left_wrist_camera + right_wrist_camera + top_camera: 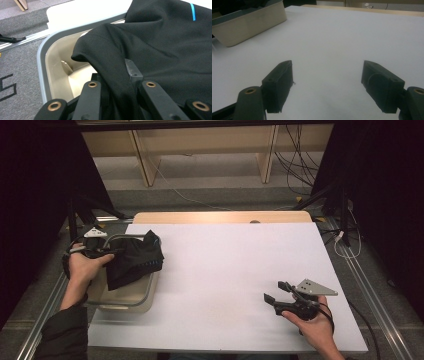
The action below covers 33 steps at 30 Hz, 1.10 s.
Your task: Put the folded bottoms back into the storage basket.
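A black garment (135, 260) with a thin blue stripe hangs bunched over the right rim of a beige tub (125, 301) with a grey rim, at the table's left edge. My left gripper (107, 251) is at the tub's far left side, shut on a fold of the garment. In the left gripper view the cloth (155, 45) drapes between the jaws and over the tub's inside (53, 62). My right gripper (276, 290) rests low over the white table (235, 265) at front right. It is open, with nothing between its fingers (278, 82).
The tub (249, 25) is far off to the left in the right gripper view. A wooden strip (220, 217) borders the table's far edge. Cables (295, 165) and stand legs (320, 195) lie on the floor behind, and metal rails (45, 310) run along both sides.
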Available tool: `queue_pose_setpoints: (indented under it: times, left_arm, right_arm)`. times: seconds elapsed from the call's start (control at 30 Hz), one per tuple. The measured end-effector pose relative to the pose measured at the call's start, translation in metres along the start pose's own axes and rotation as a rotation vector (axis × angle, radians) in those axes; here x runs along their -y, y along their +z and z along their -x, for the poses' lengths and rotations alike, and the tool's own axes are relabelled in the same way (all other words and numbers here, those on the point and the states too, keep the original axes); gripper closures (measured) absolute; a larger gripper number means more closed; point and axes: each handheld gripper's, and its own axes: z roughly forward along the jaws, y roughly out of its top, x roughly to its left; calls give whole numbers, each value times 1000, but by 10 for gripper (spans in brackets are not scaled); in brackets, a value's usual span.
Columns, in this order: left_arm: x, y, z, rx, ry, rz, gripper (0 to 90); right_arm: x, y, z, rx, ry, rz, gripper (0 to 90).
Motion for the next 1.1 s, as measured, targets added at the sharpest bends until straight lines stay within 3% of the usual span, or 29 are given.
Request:
queue_pose_setpoints:
  times: [0.5,0.93,1.0,1.07,1.1]
  left_arm:
    - [-7,2,-3,-31,86,-50,762]
    - [-6,5,-8,-54,72,-61,735]
    - [-7,4,-8,-62,64,-60,690]
    - [-8,2,-9,-87,44,-49,581]
    - [-11,-1,-8,-125,22,-15,527]
  right_arm:
    - [0,0,1,1,-1,1,262]
    - [0,1,1,0,-2,1,262]
    - [1,1,1,1,-2,1,262]
    - [1,1,1,1,-3,0,262]
    - [0,1,1,1,-3,-1,262]
